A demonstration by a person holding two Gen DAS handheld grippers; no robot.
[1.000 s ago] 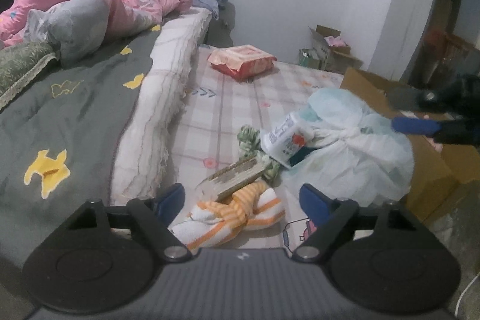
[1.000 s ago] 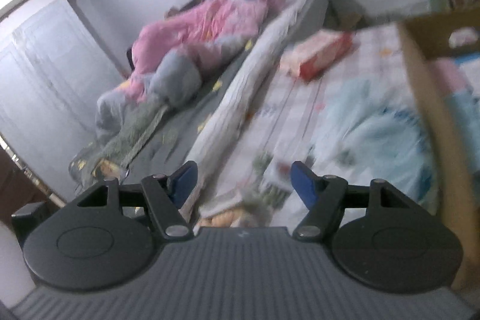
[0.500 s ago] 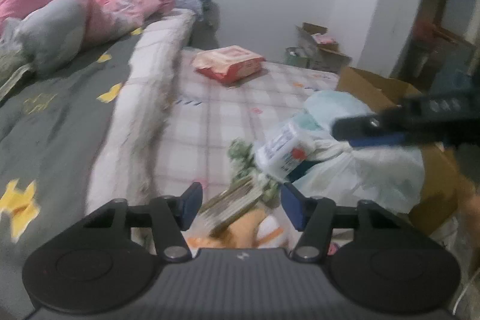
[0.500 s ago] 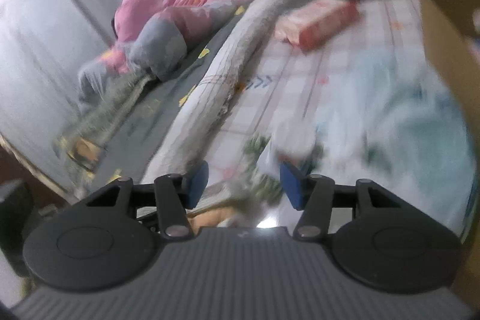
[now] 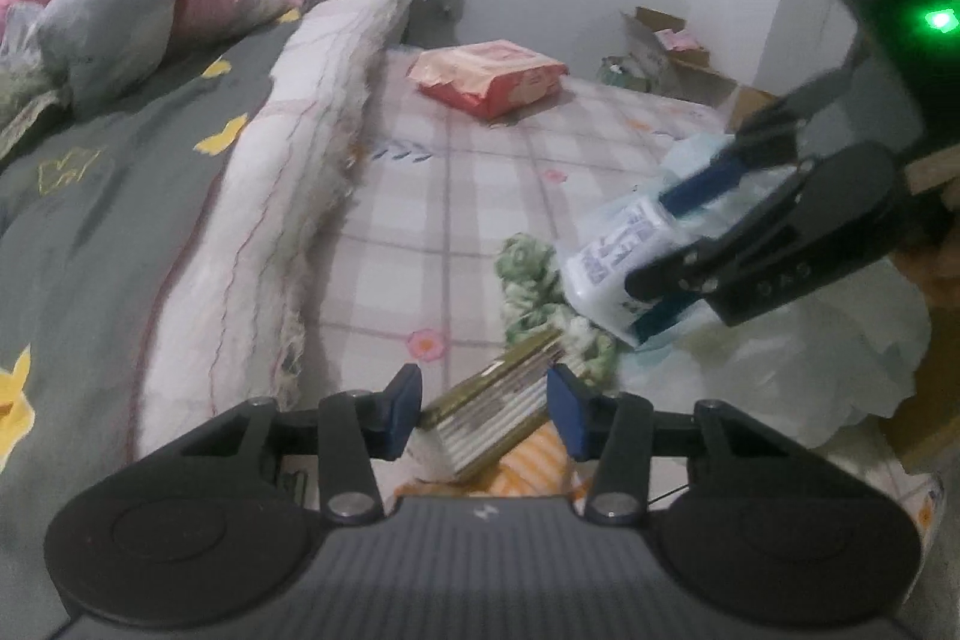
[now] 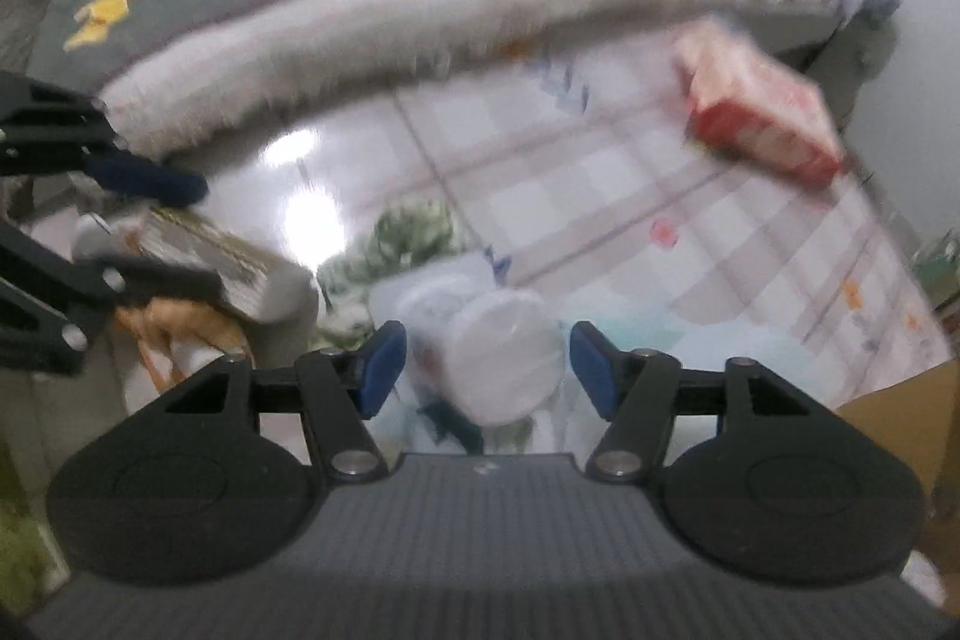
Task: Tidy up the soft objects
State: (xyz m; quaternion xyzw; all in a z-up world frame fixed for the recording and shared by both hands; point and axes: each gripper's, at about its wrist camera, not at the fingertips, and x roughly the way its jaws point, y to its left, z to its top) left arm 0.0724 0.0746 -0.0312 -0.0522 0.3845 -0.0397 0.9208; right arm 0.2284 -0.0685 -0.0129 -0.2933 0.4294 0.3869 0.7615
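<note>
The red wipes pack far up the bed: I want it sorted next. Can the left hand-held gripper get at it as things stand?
Probably yes. The left hand-held gripper is open, but a striped box sits between its fingers; beyond that only bare checked sheet leads to the red wipes pack.

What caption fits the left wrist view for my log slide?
Left gripper open around a striped folded cloth; right gripper open around a white bottle on the checked mat.
</note>
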